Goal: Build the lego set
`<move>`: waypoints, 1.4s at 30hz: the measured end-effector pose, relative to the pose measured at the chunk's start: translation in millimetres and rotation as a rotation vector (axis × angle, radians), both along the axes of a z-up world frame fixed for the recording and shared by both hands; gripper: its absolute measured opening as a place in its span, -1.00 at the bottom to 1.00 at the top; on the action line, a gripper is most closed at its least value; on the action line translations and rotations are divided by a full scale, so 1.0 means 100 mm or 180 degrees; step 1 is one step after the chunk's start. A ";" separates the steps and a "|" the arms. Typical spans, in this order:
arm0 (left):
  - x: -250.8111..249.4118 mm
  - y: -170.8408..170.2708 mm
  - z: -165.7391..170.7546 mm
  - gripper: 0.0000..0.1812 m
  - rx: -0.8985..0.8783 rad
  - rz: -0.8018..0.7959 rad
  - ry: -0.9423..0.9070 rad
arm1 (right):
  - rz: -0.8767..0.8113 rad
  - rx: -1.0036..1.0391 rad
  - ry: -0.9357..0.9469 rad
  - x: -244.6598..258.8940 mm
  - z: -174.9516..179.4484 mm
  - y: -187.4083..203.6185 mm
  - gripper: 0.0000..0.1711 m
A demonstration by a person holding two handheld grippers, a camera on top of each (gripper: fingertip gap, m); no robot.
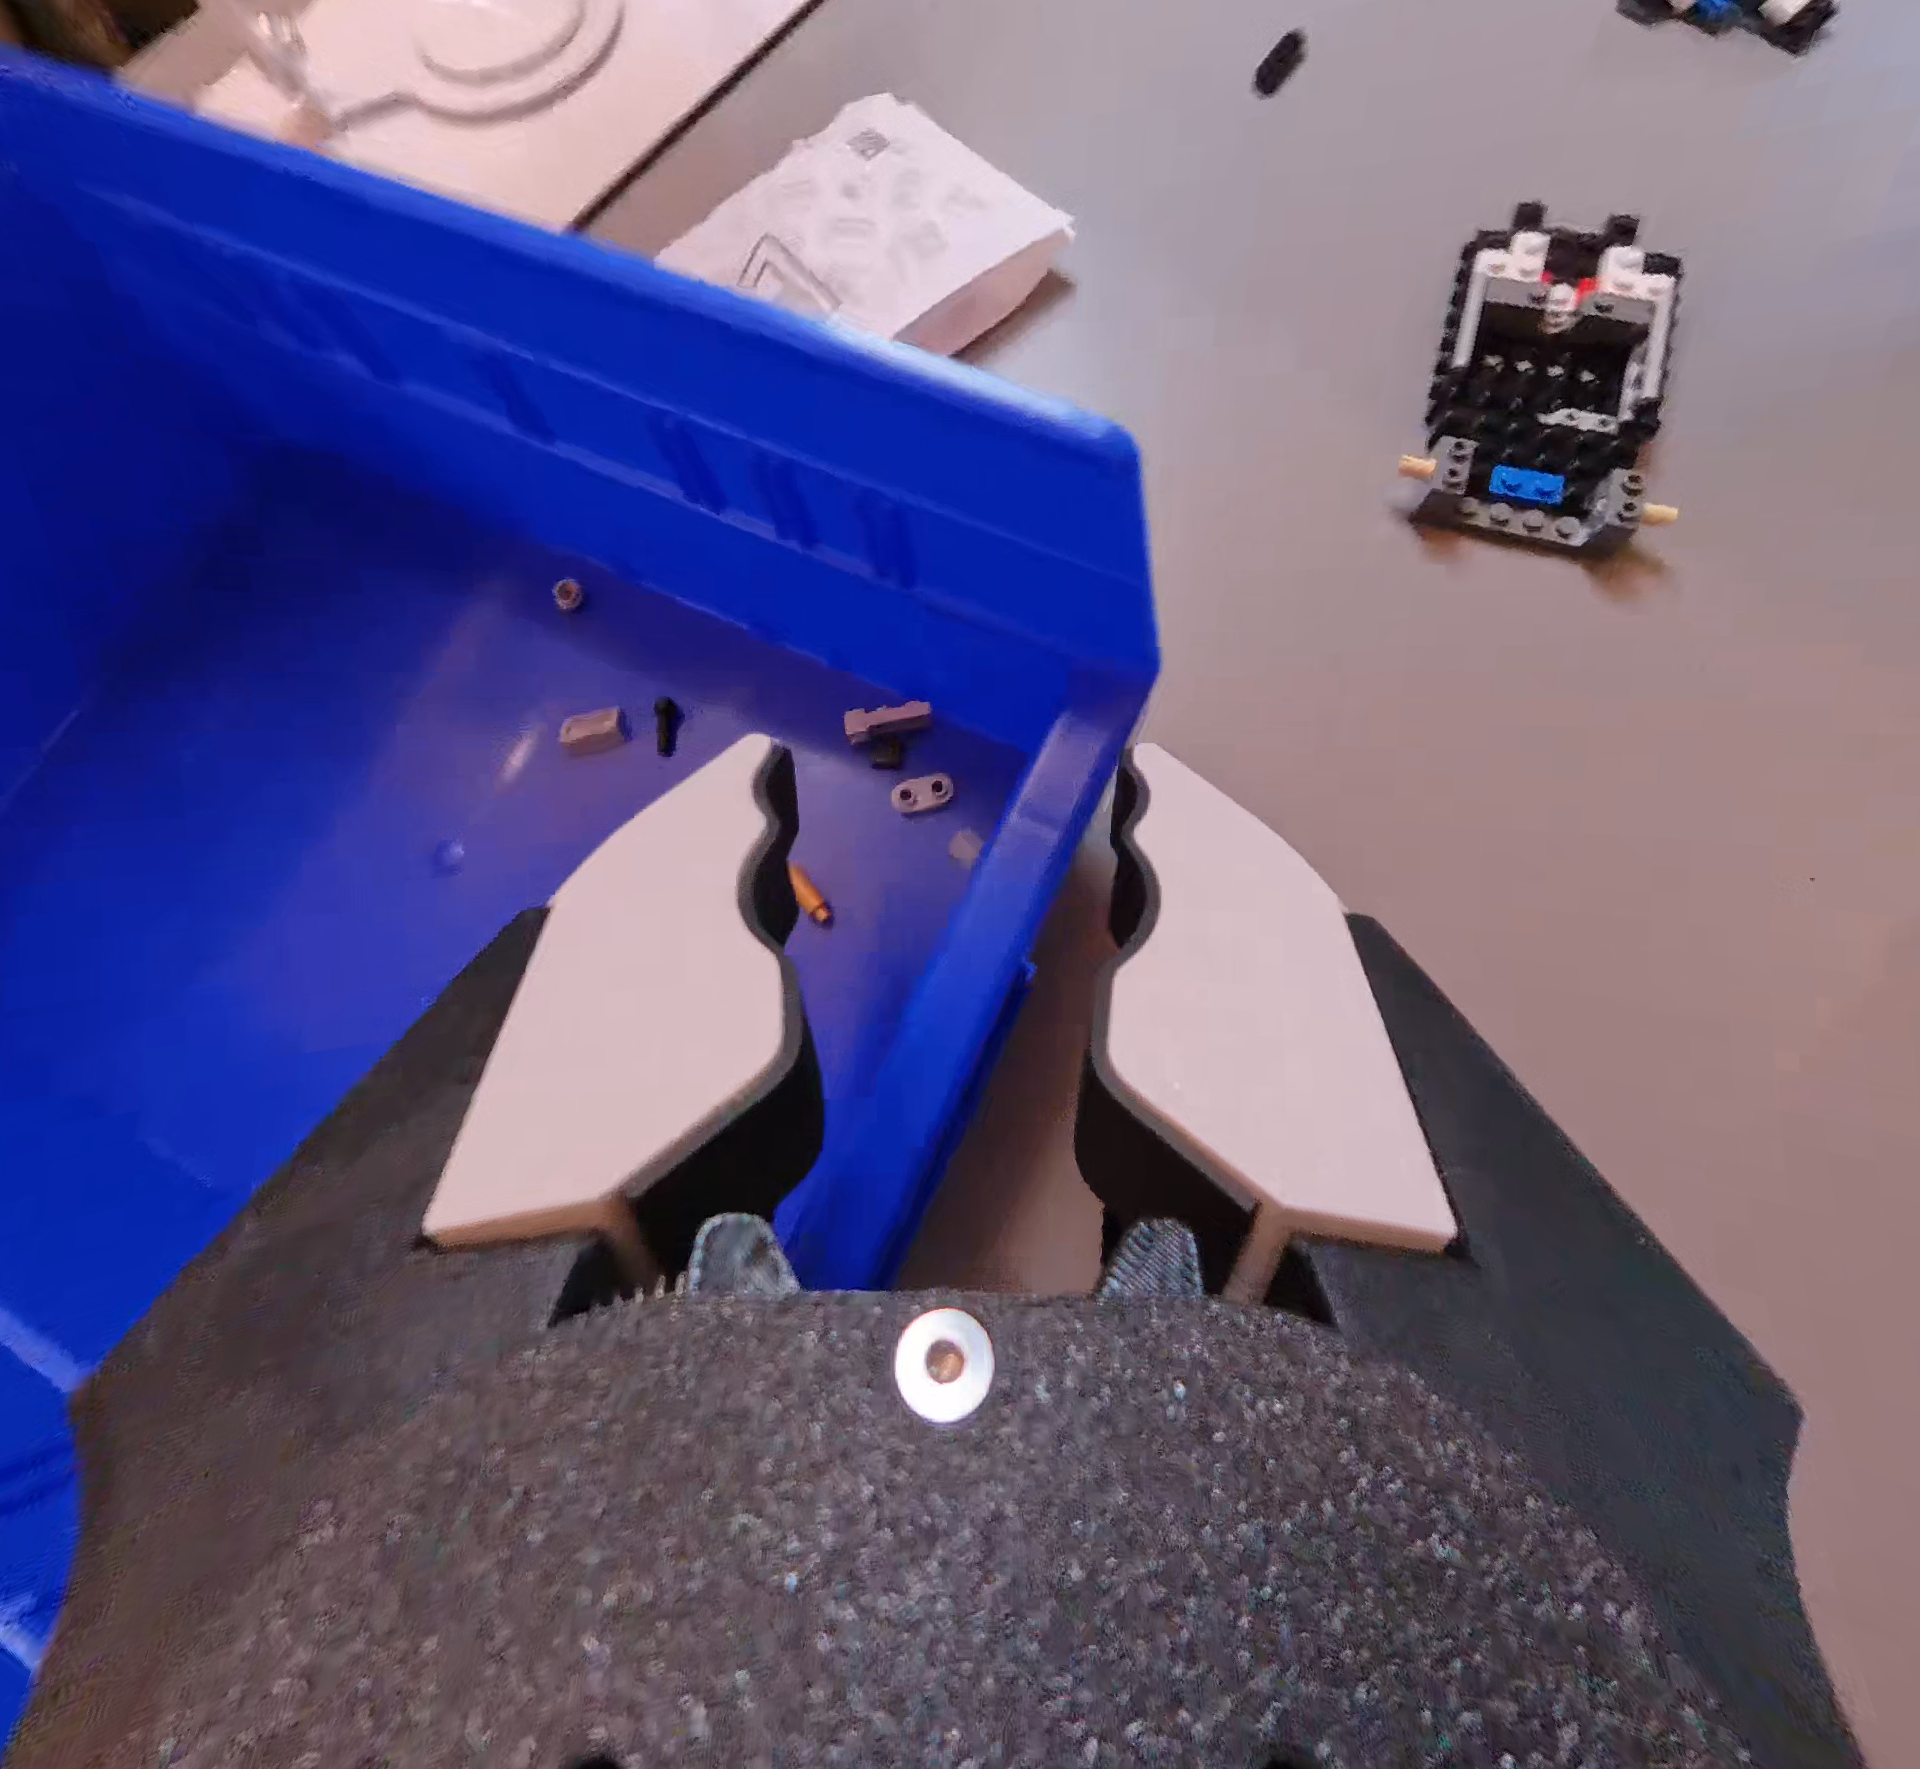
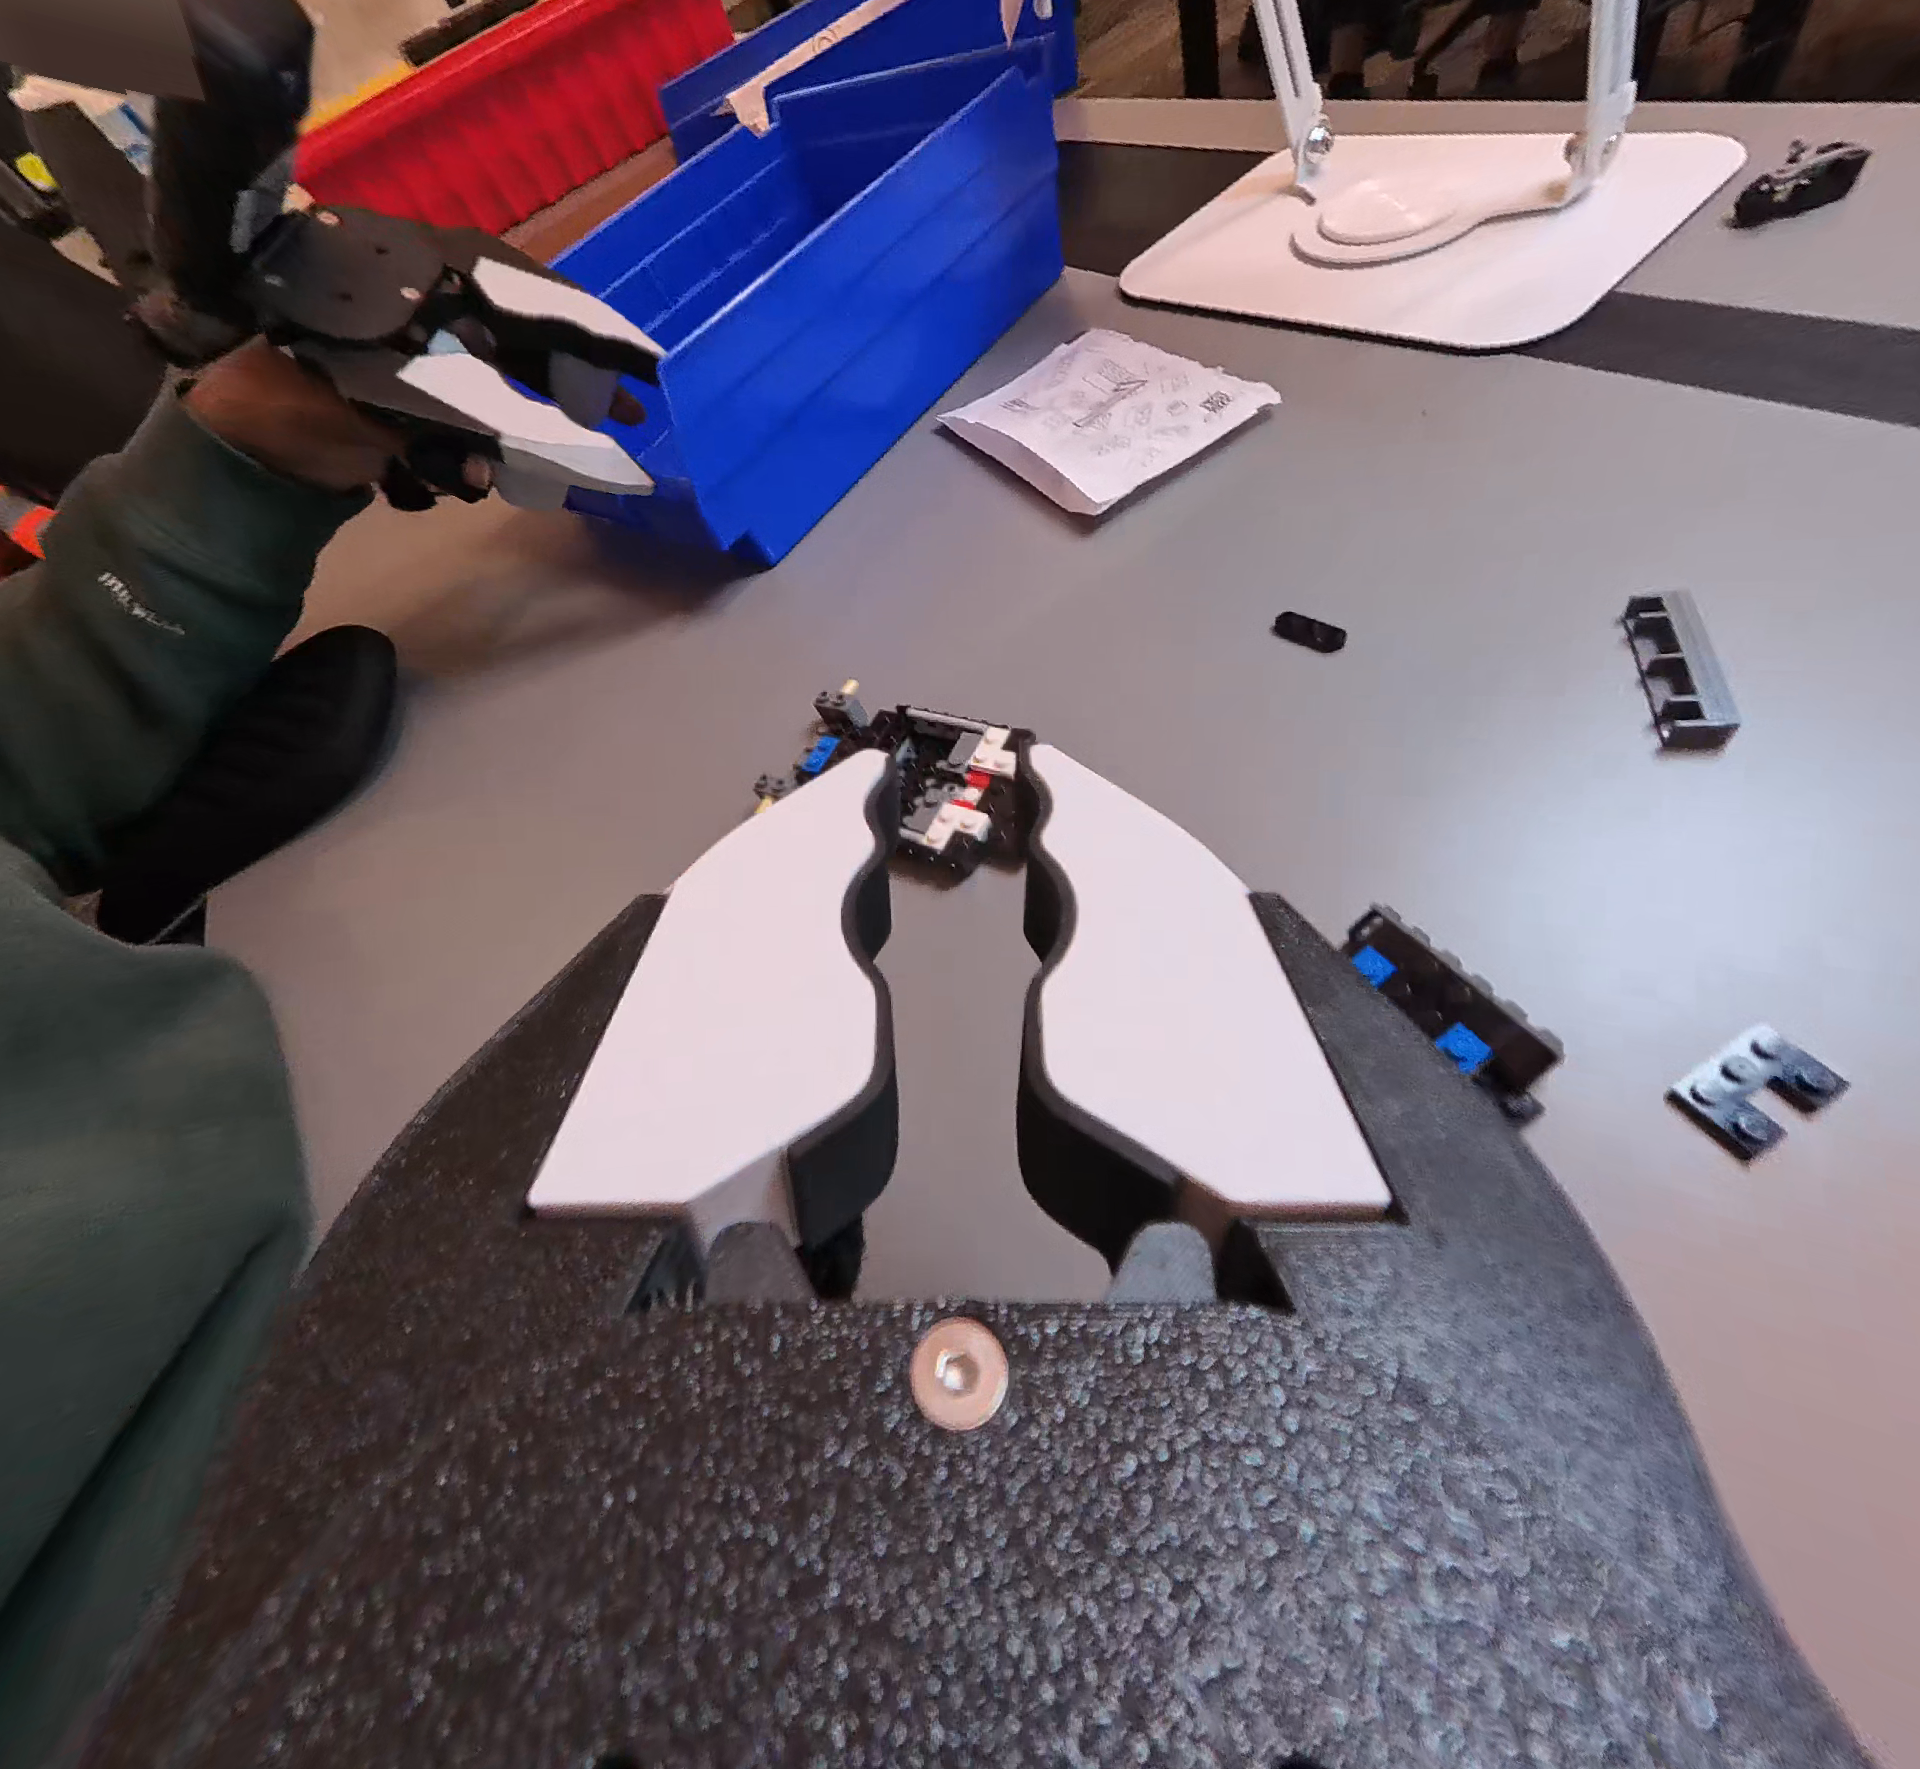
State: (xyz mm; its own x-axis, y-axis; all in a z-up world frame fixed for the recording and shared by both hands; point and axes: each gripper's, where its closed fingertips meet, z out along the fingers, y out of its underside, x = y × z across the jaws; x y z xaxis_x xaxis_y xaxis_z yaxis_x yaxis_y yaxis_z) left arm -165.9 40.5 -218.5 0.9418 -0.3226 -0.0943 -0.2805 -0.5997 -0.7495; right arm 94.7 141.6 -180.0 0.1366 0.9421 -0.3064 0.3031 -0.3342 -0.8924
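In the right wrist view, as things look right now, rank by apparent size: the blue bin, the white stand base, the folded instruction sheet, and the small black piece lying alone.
1. blue bin
2. white stand base, close to the bin; its greater distance makes true size unsure
3. instruction sheet
4. small black piece

A smooth grey tabletop (image 2: pixel 1351 576) carries everything; a blue open-topped plastic bin (image 2: pixel 831 306) sits at its left side, just beside a folded white printed paper sheet (image 2: pixel 1112 415), and a flat white rounded stand base (image 2: pixel 1455 265) lies at the far edge. A partly built black, grey and white brick model (image 2: pixel 951 800) rests near the middle. Loose around it lie a small black oblong piece (image 2: pixel 1309 630), a dark grey ribbed brick part (image 2: pixel 1678 670), a black strip with blue bricks (image 2: pixel 1455 1013) and a grey studded notched plate (image 2: pixel 1756 1091).
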 end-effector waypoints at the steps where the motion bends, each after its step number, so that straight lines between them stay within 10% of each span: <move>1: 0.05 0.02 0.05 -0.38 0.0126 -0.0088 0.0034 | -0.0032 0.0056 -0.0026 0.02 -0.02 0.01 -0.76; 7: 0.59 -0.03 0.46 -0.97 0.1107 -0.0809 0.0079 | -0.0749 0.0889 -0.0716 0.33 -0.20 0.47 -0.71; 17: 1.04 -0.02 0.19 -1.00 0.1242 -0.1180 -0.0013 | -0.0774 0.1346 -0.1745 0.73 -0.75 0.61 -1.00; 31: 0.99 0.10 0.18 -1.00 0.1695 -0.0935 0.0125 | -0.0329 0.1760 -0.0151 -0.76 0.23 0.27 -0.48; 42: 1.04 0.06 0.22 -1.00 0.1797 -0.1043 0.0249 | -0.0933 0.2366 0.0209 -2.80 0.97 0.98 -0.10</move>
State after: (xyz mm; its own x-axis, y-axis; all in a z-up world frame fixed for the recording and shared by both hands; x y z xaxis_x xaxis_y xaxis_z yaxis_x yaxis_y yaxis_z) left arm -62.1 46.2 -196.8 0.7868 -0.4723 -0.3975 -0.4482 0.0056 -0.8939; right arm -185.1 239.4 -82.7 0.4135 0.8314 0.3713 0.2343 0.2969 -0.9257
